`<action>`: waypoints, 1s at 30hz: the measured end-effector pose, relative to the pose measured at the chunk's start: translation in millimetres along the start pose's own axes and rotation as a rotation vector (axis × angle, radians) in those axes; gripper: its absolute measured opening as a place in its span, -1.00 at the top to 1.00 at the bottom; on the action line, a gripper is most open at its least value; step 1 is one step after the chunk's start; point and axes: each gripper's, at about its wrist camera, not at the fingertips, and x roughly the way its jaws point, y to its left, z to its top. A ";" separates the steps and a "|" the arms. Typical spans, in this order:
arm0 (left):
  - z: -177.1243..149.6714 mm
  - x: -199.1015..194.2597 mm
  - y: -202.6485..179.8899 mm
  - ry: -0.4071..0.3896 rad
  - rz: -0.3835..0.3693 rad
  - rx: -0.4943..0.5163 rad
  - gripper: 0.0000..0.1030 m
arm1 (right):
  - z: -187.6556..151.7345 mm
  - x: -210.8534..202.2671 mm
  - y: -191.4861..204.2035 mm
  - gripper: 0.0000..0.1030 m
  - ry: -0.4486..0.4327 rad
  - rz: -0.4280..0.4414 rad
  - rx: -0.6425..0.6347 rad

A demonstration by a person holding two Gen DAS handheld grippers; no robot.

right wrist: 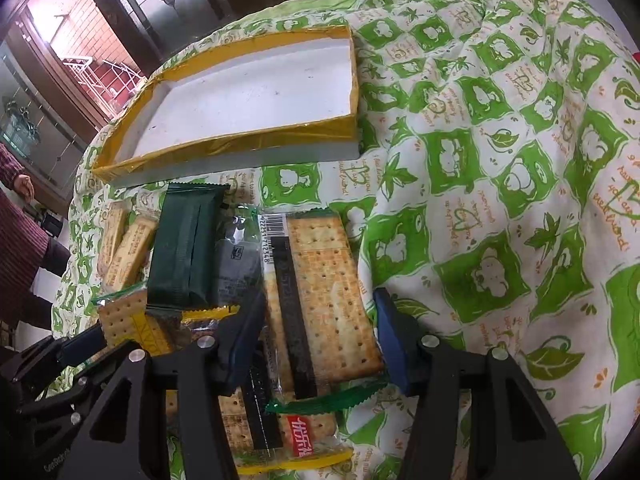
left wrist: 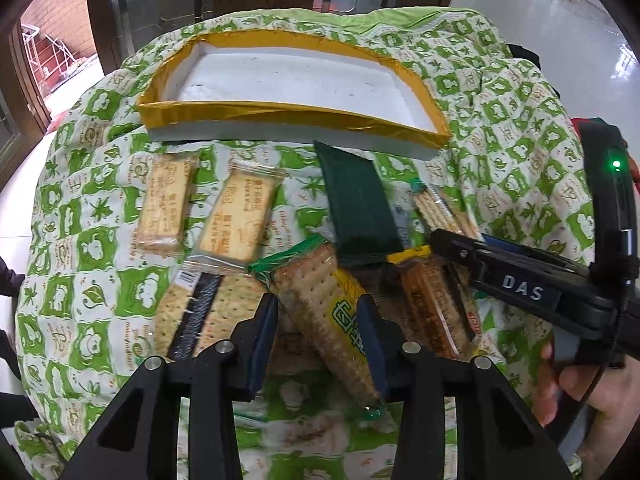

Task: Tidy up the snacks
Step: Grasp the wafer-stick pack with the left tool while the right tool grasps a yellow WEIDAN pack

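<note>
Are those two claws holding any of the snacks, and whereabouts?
Each has a cracker packet between its jaws, across the long sides; a firm squeeze cannot be told.
</note>
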 end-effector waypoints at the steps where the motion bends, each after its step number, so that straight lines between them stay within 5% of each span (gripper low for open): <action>1: 0.4 -0.5 -1.6 -0.002 -0.008 -0.002 0.16 | 0.1 0.5 -0.1 -0.06 0.001 0.000 0.002; 7: -3.0 1.1 -8.2 0.011 -0.073 -0.026 0.16 | 0.3 2.4 -0.9 -0.13 0.006 -0.003 0.008; 18: -16.1 15.7 -15.7 0.038 -0.068 -0.043 0.08 | -1.9 12.3 6.9 -0.19 0.032 -0.028 -0.005; 30: -16.4 -1.4 -19.7 -0.057 -0.129 -0.045 0.14 | -3.2 10.3 7.0 -0.02 0.017 -0.032 0.001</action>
